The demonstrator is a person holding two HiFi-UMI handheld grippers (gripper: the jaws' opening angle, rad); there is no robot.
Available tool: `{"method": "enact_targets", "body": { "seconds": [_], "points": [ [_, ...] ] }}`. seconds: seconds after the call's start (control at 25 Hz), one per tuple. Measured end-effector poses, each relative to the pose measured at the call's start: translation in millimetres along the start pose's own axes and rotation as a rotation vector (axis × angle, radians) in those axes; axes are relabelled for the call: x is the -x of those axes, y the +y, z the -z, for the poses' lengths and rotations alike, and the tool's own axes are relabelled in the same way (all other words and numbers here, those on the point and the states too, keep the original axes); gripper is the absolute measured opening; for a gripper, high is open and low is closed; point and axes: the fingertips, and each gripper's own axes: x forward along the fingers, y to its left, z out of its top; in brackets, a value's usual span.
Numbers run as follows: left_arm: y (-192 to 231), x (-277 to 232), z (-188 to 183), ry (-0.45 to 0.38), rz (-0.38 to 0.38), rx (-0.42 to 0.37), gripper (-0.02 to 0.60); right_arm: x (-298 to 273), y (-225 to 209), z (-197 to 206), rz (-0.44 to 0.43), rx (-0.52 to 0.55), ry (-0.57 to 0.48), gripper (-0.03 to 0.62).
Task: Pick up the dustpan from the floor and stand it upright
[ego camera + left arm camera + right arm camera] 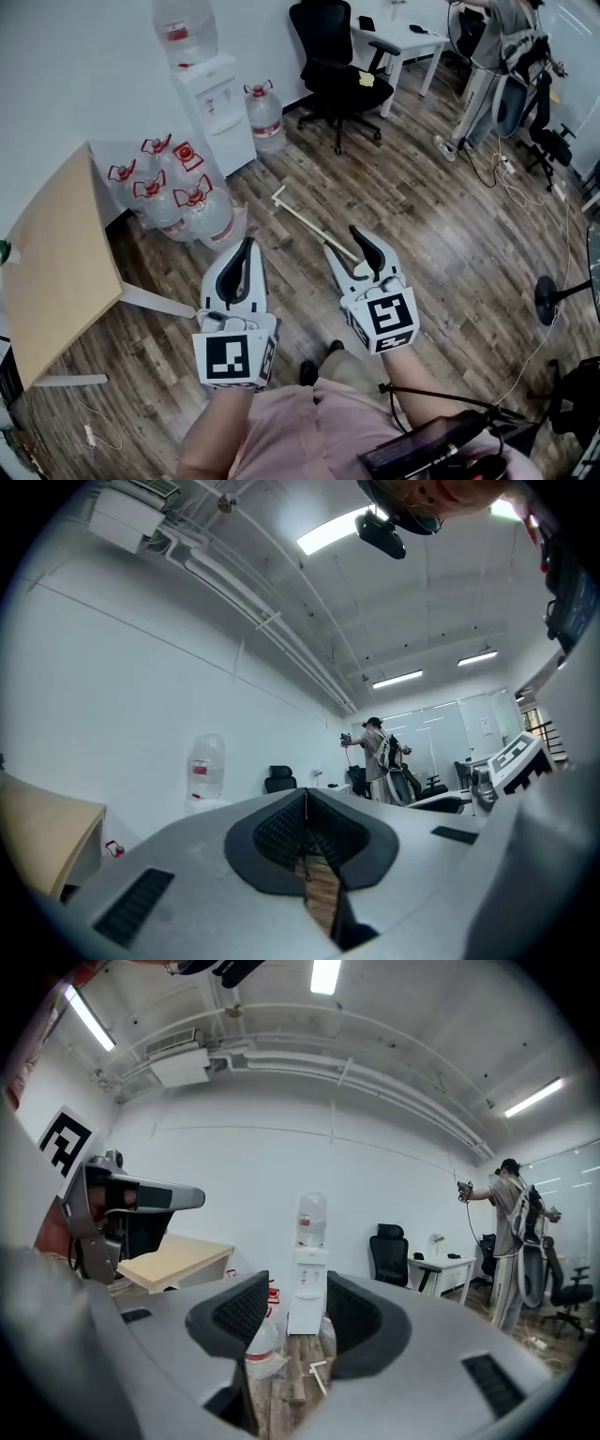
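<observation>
While both grippers hang side by side over the wooden floor (441, 216) in the head view, the dustpan (309, 223) lies flat on that floor just beyond them, showing only its long pale handle with a short crosspiece at the far end; its near end is hidden behind the right gripper (343, 242). It lies well in from the floor's wall edge, where a cluster of water jugs (187, 202) and a white water dispenser (220, 108) stand, with a black office chair (333, 66) farther off. A pale wooden tabletop (56, 262) fills the left side. The left gripper (247, 244) touches nothing. From the left gripper view, the left gripper (306, 801) has its 2 fingers (272, 832) pressed together at the tips, with nothing held and only a sliver of floor showing lower down; a person (380, 761) stands across the room. From the right gripper view, the right gripper (297, 1312) has its fingers (239, 1312) spread apart and empty, framing the dispenser (309, 1279), a jug (262, 1344) and the handle's crosspiece end (319, 1372) on the floor.
</observation>
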Motion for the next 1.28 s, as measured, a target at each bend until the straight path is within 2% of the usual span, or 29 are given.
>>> {"method": "enact_targets", "body": {
  "seconds": [0.44, 0.84, 1.08, 1.28],
  "points": [
    [17, -71, 39, 0.067, 0.026, -0.002, 0.014, -65, -40, 23, 0.016, -0.023, 0.030, 0.187],
    [44, -208, 81, 0.153, 0.027, -0.002, 0.014, -187, -122, 47, -0.009, -0.067, 0.088, 0.186],
    [65, -294, 80, 0.155, 0.017, -0.033, 0.014, -265, -174, 32, -0.031, -0.082, 0.066, 0.180],
    [85, -341, 69, 0.124, -0.012, -0.045, 0.014, -311, -204, 14, -0.046, -0.052, 0.038, 0.175]
  ]
}}
